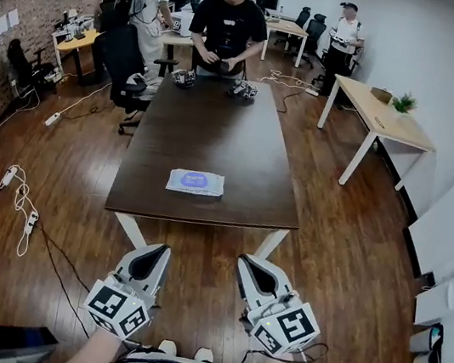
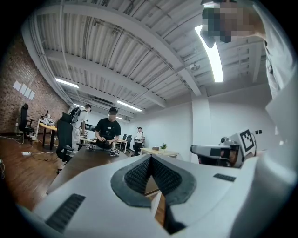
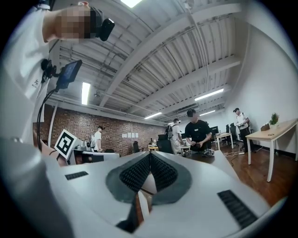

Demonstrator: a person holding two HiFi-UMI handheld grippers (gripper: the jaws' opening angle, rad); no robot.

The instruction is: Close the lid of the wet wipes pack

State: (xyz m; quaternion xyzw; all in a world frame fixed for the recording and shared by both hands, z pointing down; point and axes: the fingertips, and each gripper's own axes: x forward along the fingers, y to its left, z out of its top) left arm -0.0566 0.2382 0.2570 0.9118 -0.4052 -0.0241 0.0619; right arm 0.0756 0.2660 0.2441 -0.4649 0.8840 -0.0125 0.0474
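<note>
Two grippers hang over the wooden floor (image 1: 60, 148), short of the near edge of the dark desk (image 1: 218, 132), side by side and pointing towards it. The left gripper (image 1: 160, 250) has its jaws pressed together with nothing between them, the ribbed pads (image 2: 139, 174) meeting in a thin line in its own view. The right gripper (image 1: 245, 263) is the same, closed up tight and empty, its pads (image 3: 160, 172) touching. Neither one touches the desk or anything on it.

The wet wipes pack (image 1: 196, 181) lies flat on the desk close to the near edge, about midway between the two near corners and well apart from both grippers. It is pale with a blue oval patch on top; from here I cannot tell whether its lid is up or down.

At the far edge of the desk stands a person in black (image 1: 228, 26), hands together, with two small devices (image 1: 183, 77) resting on the desk at either side. A light wooden table (image 1: 384, 116) with a small plant (image 1: 405, 102) sits off to the right, and white cables (image 1: 21, 202) trail across the floor to the left
</note>
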